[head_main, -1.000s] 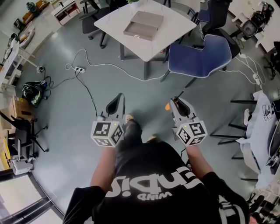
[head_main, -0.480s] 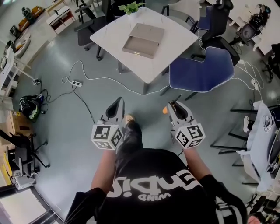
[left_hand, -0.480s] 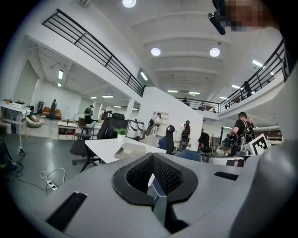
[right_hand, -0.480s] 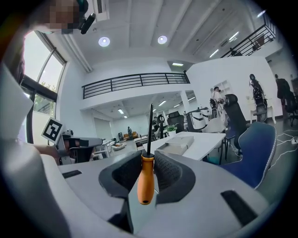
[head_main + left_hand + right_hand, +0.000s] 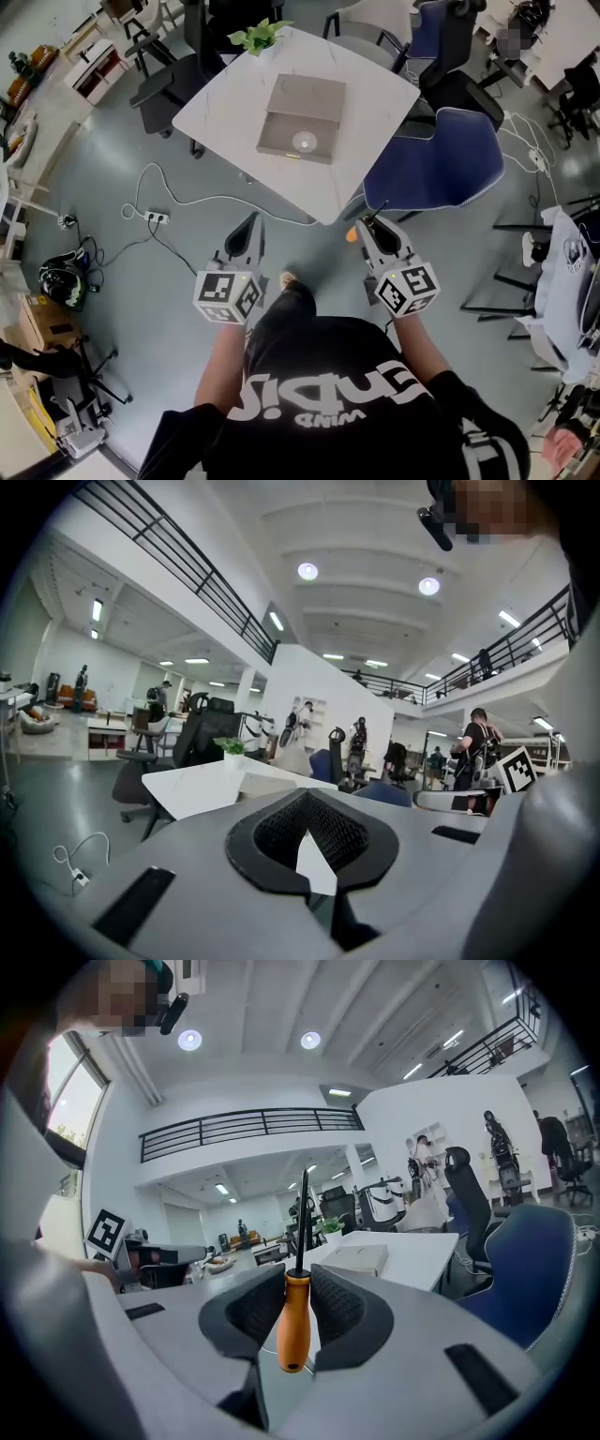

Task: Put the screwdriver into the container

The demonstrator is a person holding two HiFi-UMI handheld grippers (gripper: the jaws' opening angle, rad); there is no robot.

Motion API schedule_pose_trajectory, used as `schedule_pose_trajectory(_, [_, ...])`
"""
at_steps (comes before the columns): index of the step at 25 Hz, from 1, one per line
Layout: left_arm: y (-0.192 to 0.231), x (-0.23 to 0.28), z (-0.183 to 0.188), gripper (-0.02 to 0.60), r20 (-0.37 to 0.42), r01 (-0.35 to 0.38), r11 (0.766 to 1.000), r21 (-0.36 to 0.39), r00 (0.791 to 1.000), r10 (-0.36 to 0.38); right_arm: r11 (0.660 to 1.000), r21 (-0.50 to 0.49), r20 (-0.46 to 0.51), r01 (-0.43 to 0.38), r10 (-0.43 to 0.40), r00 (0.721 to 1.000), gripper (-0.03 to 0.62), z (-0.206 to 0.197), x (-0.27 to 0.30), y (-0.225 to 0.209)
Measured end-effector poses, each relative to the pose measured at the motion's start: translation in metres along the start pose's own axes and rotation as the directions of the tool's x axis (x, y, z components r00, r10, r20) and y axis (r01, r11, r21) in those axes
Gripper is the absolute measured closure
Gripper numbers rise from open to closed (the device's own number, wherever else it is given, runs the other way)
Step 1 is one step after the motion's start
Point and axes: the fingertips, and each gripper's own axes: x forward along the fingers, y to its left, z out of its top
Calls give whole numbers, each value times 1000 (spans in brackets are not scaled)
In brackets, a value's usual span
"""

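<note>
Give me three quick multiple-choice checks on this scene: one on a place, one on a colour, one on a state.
1. Where is the container?
A. on the floor
B. on the white table
C. on the blue chair

2. What colour is the screwdriver handle?
A. green
B. blue
C. orange

3. How is the right gripper?
A. shut on the screwdriver
B. open, nothing in it
C. shut, nothing in it

Answers:
1 B, the head view shows the container lying on the tabletop.
2 C, the handle shows orange in the right gripper view.
3 A, both pads press on the handle, with the shaft standing up above them.
</note>
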Motion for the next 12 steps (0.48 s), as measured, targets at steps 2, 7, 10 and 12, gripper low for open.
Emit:
schedule_pose_trajectory(2, [14, 14, 7, 569, -11, 20, 1000, 9, 1000, -20, 1000, 15, 6, 21, -21, 1000, 513, 6, 17, -3])
schedule_pose_trajectory(7, [39, 45, 21, 568, -18, 63, 998, 13, 998, -63, 998, 30, 30, 54, -54, 998, 513, 21, 53, -11])
schedule_pose_trajectory(10, [45, 58, 24, 568, -21, 70, 998, 3, 997, -70, 998, 28, 19, 63, -63, 998, 513, 24, 63, -19])
schedule_pose_trajectory(12, [46, 68, 26, 569, -24, 74, 997, 0, 997, -74, 997, 25, 14, 69, -69, 998, 513, 28, 69, -27])
